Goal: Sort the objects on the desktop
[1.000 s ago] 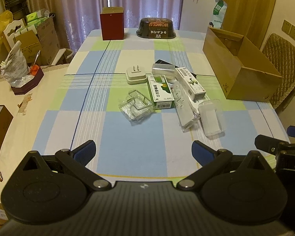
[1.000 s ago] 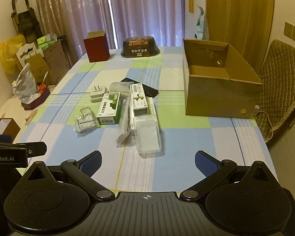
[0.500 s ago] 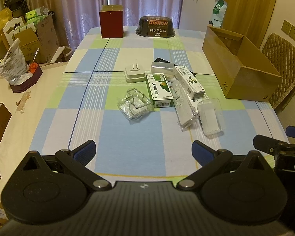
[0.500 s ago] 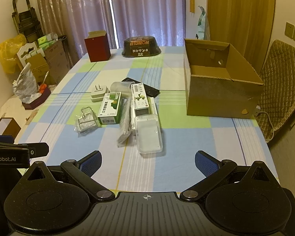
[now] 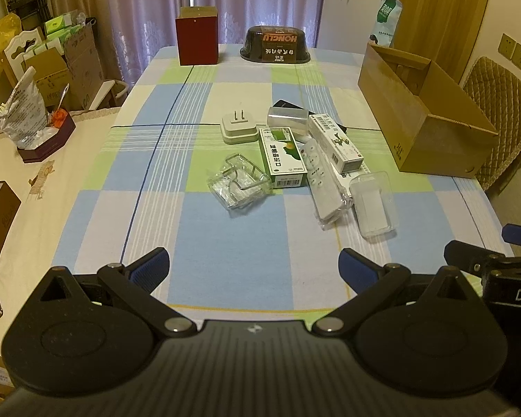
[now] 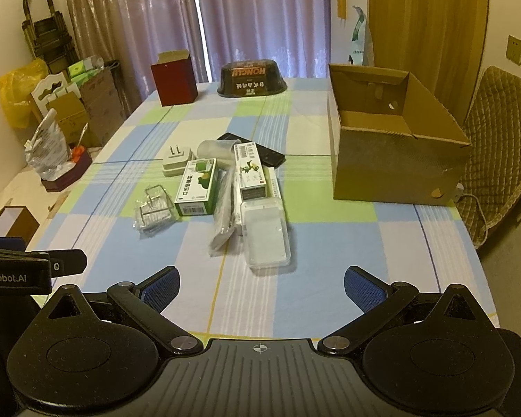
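Desktop clutter sits bunched mid-table on the checked cloth (image 5: 225, 243): a green medicine box (image 5: 284, 155) with a white plug adapter (image 5: 238, 128) just behind it, and a crinkly clear packet holding a wire rack (image 5: 238, 186) touching the box's left side. To the right, a white remote in plastic wrap (image 5: 324, 180) lies lengthwise, a white carton (image 5: 335, 142) rides over a flat white box, and a clear plastic case (image 6: 265, 231) is nearest of the lot. A frosted cylinder (image 5: 287, 117) and a black phone-like slab (image 6: 253, 148) lie at the back of the pile, overlapping.

Off to the right, well apart from the heap, stands an open cardboard box (image 6: 392, 170), top open. Far end: a dark red box (image 5: 198, 40) and a black bowl (image 5: 275, 43), upside down.

Left gripper (image 5: 253, 269) hangs over the near edge, jaws spread wide, nothing between them. Right gripper (image 6: 260, 286) likewise, wide and bare, just beside it. Open cloth lies between both grippers and the pile, and a clear lane between pile and cardboard box.
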Demonstrator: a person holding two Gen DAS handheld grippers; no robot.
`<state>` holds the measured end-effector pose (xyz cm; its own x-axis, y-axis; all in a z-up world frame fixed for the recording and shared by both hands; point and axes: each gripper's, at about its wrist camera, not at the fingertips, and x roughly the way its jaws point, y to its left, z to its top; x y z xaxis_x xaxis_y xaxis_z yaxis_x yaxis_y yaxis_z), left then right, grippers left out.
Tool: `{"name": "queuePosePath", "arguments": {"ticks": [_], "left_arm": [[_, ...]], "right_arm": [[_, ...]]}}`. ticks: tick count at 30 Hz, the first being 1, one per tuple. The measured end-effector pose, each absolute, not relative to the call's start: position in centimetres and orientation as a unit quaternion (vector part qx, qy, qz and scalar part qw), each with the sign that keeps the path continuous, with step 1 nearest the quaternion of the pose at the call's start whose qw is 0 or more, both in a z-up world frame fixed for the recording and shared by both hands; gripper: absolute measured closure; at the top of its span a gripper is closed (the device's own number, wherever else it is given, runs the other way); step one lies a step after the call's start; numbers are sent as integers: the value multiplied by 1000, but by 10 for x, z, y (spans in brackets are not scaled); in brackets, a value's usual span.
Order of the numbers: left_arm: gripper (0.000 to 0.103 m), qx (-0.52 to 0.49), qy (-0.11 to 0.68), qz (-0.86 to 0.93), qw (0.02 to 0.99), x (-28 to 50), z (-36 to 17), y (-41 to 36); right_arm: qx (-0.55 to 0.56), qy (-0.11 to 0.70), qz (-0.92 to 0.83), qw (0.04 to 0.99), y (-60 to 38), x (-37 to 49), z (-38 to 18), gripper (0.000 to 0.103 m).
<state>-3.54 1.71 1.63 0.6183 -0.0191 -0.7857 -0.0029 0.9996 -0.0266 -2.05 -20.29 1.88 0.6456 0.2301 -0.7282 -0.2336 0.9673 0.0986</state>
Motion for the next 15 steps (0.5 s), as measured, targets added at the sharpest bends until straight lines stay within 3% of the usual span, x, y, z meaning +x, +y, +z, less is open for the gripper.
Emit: {"name": "queuePosePath", "arguments": {"ticks": [15], "left_arm": [[1,-11,451,-21,892,-18,4,18]], "right_arm": [[-17,405,142,903,-203,-3,4,0]]}}
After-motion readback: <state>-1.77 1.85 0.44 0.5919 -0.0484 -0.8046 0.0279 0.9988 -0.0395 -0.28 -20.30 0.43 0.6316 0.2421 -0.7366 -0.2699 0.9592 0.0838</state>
